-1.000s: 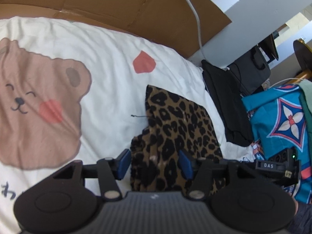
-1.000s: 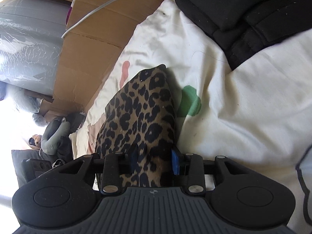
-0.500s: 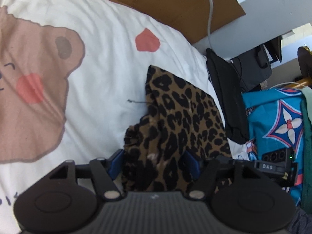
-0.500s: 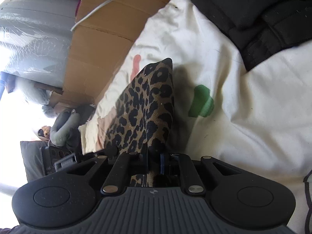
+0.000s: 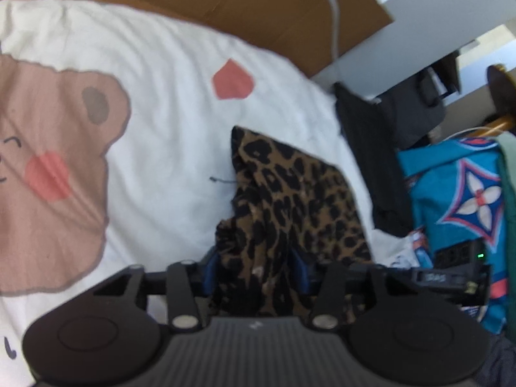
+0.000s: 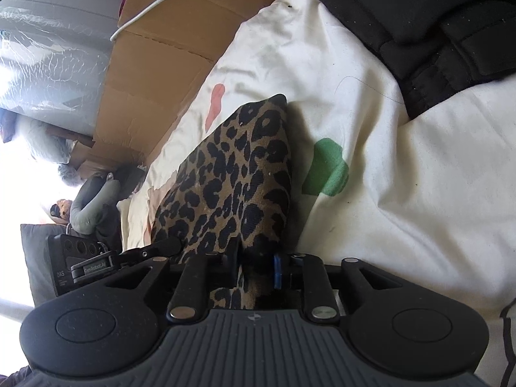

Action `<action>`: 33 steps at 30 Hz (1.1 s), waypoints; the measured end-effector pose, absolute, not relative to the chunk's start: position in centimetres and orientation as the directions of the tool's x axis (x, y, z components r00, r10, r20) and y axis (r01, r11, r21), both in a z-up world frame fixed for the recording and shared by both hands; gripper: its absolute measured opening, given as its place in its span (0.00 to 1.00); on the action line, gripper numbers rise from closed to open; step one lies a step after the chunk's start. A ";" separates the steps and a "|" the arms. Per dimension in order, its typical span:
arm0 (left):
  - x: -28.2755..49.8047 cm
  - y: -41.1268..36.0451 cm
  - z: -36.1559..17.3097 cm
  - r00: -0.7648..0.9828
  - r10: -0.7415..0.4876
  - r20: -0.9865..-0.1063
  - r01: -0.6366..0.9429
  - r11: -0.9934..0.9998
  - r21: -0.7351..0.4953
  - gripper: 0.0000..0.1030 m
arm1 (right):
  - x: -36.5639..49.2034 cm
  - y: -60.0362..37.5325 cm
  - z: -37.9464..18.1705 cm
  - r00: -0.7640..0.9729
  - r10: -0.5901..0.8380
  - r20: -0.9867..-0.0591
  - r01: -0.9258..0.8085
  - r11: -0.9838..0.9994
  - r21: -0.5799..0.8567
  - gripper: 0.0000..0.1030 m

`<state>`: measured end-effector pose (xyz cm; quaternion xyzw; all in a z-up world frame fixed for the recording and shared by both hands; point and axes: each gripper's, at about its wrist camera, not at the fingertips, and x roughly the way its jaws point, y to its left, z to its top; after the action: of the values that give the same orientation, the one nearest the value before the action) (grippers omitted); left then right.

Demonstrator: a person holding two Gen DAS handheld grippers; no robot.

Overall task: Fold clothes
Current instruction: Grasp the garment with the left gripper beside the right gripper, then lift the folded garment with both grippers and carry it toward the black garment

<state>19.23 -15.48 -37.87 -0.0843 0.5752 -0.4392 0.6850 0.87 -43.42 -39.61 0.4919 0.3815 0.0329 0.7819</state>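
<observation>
Leopard-print garment (image 5: 290, 213) fills both sets of jaws. The left gripper (image 5: 254, 272) is closing at middling width on a bunched fold, its blue pads touching cloth on both sides. The right gripper (image 6: 256, 269), narrow, is opening with an edge between its pads. From there the cloth runs toward 12 o'clock across the white bear-print bedsheet (image 5: 161, 103), black clothing (image 6: 419, 25) at 1 o'clock. Judged mid-fold; next, both grips need to be firm before lifting.
</observation>
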 end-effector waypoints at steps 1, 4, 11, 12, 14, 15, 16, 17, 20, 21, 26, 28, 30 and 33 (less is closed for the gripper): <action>19.3 -15.4 -38.2 -0.055 -0.705 -0.707 0.496 0.596 -0.632 0.58 | 0.9 -43.4 -39.7 0.705 0.431 -0.563 0.320 0.514 0.796 0.21; 19.3 -15.1 -38.8 -0.074 -0.732 -0.678 0.502 0.560 -0.659 0.66 | 1.1 -43.5 -40.0 0.702 0.447 -0.554 0.307 0.512 0.802 0.22; 20.0 -15.2 -39.7 -0.153 -0.758 -0.634 0.459 0.513 -0.725 0.50 | 1.5 -43.5 -40.4 0.659 0.503 -0.558 0.312 0.493 0.812 0.22; 20.1 -15.4 -39.8 -0.161 -0.755 -0.635 0.451 0.516 -0.728 0.50 | 1.7 -43.5 -40.3 0.651 0.506 -0.565 0.317 0.495 0.809 0.22; 20.3 -15.5 -39.9 -0.173 -0.748 -0.641 0.445 0.521 -0.728 0.39 | 2.1 -43.4 -40.0 0.631 0.501 -0.592 0.329 0.518 0.789 0.18; 20.4 -15.6 -39.9 -0.176 -0.740 -0.650 0.448 0.528 -0.722 0.37 | 2.4 -43.3 -39.7 0.618 0.488 -0.616 0.344 0.537 0.770 0.13; 20.4 -15.7 -39.8 -0.177 -0.734 -0.656 0.449 0.533 -0.717 0.34 | 2.8 -43.0 -39.0 0.602 0.475 -0.642 0.356 0.560 0.748 0.11; 20.2 -15.9 -39.5 -0.173 -0.725 -0.666 0.460 0.538 -0.706 0.32 | 3.0 -42.7 -38.4 0.593 0.466 -0.656 0.357 0.579 0.733 0.08; 19.4 -16.5 -38.0 -0.153 -0.691 -0.707 0.518 0.553 -0.653 0.29 | 3.5 -41.7 -36.5 0.571 0.434 -0.697 0.348 0.641 0.684 0.06; 19.3 -16.6 -37.6 -0.145 -0.680 -0.719 0.530 0.560 -0.637 0.28 | 3.6 -41.4 -36.0 0.567 0.420 -0.709 0.347 0.659 0.667 0.06; 18.0 -16.4 -35.5 -0.079 -0.669 -0.739 0.562 0.582 -0.587 0.27 | 3.2 -40.2 -33.9 0.571 0.364 -0.736 0.356 0.697 0.622 0.05; 17.0 -16.2 -34.4 -0.035 -0.662 -0.749 0.583 0.595 -0.553 0.26 | 2.9 -39.5 -32.6 0.576 0.340 -0.743 0.358 0.712 0.604 0.05; 15.9 -15.9 -33.0 0.009 -0.654 -0.756 0.601 0.608 -0.519 0.26 | 2.6 -38.7 -30.8 0.584 0.324 -0.745 0.338 0.737 0.585 0.05; 14.6 -15.3 -30.1 0.072 -0.646 -0.760 0.625 0.623 -0.470 0.26 | 2.2 -37.8 -28.1 0.597 0.312 -0.739 0.305 0.763 0.569 0.05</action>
<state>14.58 -15.34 -30.14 -0.0099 0.5249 -0.4343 0.7320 2.16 -37.77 -28.15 0.3440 0.4486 0.0022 0.8249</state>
